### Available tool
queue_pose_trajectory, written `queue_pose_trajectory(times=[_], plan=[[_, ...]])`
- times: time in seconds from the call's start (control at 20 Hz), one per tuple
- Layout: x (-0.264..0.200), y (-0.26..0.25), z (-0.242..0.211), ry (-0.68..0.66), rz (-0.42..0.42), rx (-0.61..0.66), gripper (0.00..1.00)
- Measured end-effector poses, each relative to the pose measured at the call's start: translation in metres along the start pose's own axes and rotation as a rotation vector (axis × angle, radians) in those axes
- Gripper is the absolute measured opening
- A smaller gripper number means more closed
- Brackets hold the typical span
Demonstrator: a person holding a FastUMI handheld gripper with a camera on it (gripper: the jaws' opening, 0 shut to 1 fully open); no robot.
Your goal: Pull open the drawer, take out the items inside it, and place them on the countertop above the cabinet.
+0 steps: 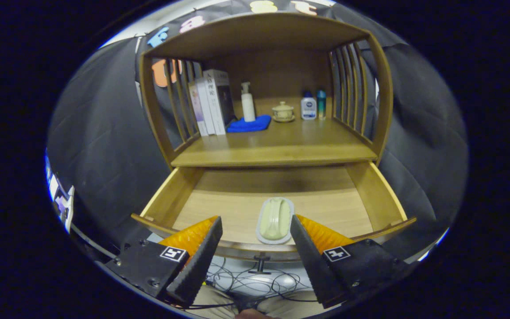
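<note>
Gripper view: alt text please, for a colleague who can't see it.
The open tool hovers over the pulled-out wooden drawer, a pale oval soap dish lying between its fingers. Above, the wooden countertop holds books, bottles, a blue cloth and a lidded cup.

Drawer open, bare around dish; gripper agape

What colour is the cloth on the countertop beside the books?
Blue. The cloth shows best in the gripper view, lying under the white pump bottle, right of the books.
</note>
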State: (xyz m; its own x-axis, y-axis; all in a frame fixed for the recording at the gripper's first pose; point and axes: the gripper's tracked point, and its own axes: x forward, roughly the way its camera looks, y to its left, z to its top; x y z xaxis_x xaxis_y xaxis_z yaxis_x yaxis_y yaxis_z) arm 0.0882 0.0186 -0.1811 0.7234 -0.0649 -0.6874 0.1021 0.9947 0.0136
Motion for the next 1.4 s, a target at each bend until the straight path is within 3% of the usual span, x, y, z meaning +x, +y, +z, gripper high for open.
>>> queue_pose_trajectory(times=[0.25,0.7,1.1,1.15,1.3,1.4], plan=[[0.045,-0.011,-0.005,0.206,-0.055,0.010,0.98],[0.105,-0.026,-0.015,0.418,-0.100,0.095,0.92],[0.123,-0.028,-0.032,0.508,-0.134,0.108,0.46],[0.123,-0.029,-0.031,0.498,-0.139,0.108,0.44],[0.114,-0.030,-0.035,0.524,-0.147,0.124,0.23],[0.109,-0.026,-0.029,0.516,-0.134,0.144,0.21]])
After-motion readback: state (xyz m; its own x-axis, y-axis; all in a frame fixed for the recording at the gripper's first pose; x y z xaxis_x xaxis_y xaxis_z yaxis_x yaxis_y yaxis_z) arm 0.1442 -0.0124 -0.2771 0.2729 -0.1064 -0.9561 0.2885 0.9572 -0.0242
